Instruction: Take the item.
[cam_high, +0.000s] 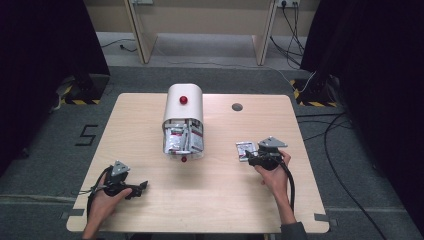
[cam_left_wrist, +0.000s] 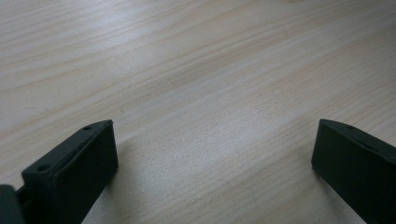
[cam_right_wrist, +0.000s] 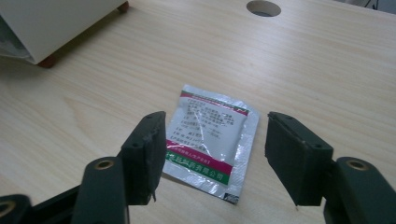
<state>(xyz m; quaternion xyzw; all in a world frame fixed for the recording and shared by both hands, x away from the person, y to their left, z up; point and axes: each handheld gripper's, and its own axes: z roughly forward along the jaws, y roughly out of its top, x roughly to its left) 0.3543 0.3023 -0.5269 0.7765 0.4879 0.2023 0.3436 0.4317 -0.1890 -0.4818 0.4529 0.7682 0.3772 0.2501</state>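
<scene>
The sachet (cam_right_wrist: 210, 140) lies flat on the table (cam_high: 225, 200) toward its right edge, between the parted jaws of the right tongs (cam_right_wrist: 212, 156), whose pads stand clear of it on either side. The left tongs (cam_left_wrist: 210, 163) rest near the table's front left corner with their jaws wide apart over bare wood. A white bin (cam_high: 183, 102) full of more sachets lies on its side near the middle of the table, closer to the back edge.

The sachet's (cam_right_wrist: 209, 142) print is too blurred to read; the white box (cam_right_wrist: 51, 23) is cut off by the frame's edge.
</scene>
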